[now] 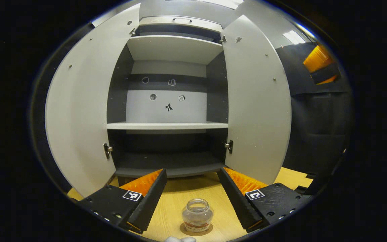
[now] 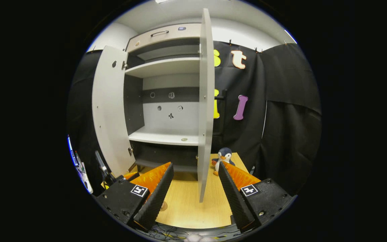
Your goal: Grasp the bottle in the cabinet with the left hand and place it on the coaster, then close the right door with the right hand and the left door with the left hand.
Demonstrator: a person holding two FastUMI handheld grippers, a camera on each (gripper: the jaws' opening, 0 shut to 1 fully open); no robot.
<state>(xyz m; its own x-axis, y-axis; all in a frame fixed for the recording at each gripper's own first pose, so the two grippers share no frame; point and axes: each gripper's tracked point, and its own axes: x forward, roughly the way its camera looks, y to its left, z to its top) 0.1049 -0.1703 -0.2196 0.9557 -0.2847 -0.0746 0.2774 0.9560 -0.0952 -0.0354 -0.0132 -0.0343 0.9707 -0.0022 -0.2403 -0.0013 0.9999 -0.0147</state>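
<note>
A small clear glass bottle [image 1: 197, 214] stands upright on a round brown coaster [image 1: 196, 230] on the wooden table, in front of the open cabinet [image 1: 168, 126]. My left gripper [image 1: 191, 170] is open; the bottle sits low between its fingers [image 1: 146, 196] and touches neither. Both grey doors stand wide: the left door [image 1: 79, 117] and the right door [image 1: 257, 107]. In the right gripper view, my right gripper [image 2: 196, 164] is open, and the right door [image 2: 205, 101] stands edge-on between its fingers [image 2: 233, 191], untouched. The left door [image 2: 109, 111] hangs open further left.
The cabinet shelves [image 1: 166, 125] are bare apart from a small disc [image 2: 184, 139] on the middle one. A toy penguin [image 2: 225, 157] stands on the table [image 2: 186, 208] right of the right door. An orange and black piece [image 1: 320, 65], seemingly the other gripper, shows at the upper right.
</note>
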